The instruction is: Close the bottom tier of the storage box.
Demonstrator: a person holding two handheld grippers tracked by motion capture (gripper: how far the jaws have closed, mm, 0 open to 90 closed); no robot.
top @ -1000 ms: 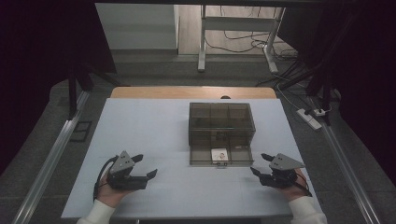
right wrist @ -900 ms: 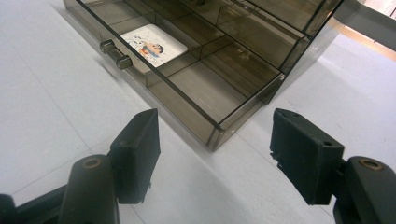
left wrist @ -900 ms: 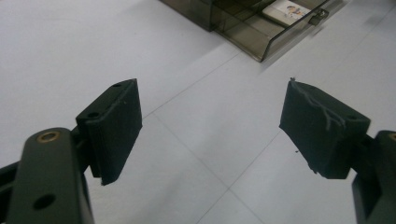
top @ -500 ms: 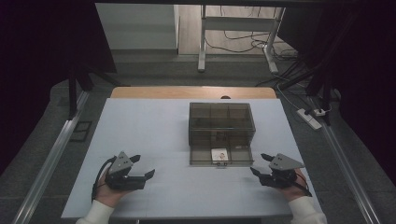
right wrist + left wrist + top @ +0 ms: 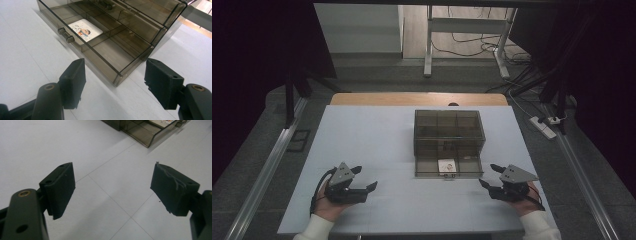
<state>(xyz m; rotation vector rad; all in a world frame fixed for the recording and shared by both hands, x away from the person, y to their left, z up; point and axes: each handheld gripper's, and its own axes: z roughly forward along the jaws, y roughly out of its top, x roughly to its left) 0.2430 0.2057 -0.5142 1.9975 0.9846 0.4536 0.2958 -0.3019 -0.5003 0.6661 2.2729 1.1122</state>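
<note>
A smoky clear plastic box [image 5: 449, 129] with compartments stands mid-table. Its bottom drawer [image 5: 429, 167] is pulled out toward me, and a small white picture card [image 5: 447, 165] lies in the middle section. My left gripper [image 5: 365, 177] rests at the front left of the table, open and empty, pointing right toward the box. In the left gripper view its jaws [image 5: 112, 173] stand apart over bare table, with the drawer's corner [image 5: 145, 132] far off. My right gripper [image 5: 487, 175] sits at the front right, open and empty. Its jaws [image 5: 115, 67] frame the drawer's near corner, with the card [image 5: 85, 30] and the drawer knob [image 5: 66, 35] beyond.
The white table top [image 5: 372, 135] has a wooden strip [image 5: 417, 98] along its far edge. Metal rails run along both sides. A power strip [image 5: 544, 127] and cables lie on the floor at the right, and a desk frame [image 5: 429, 45] stands behind.
</note>
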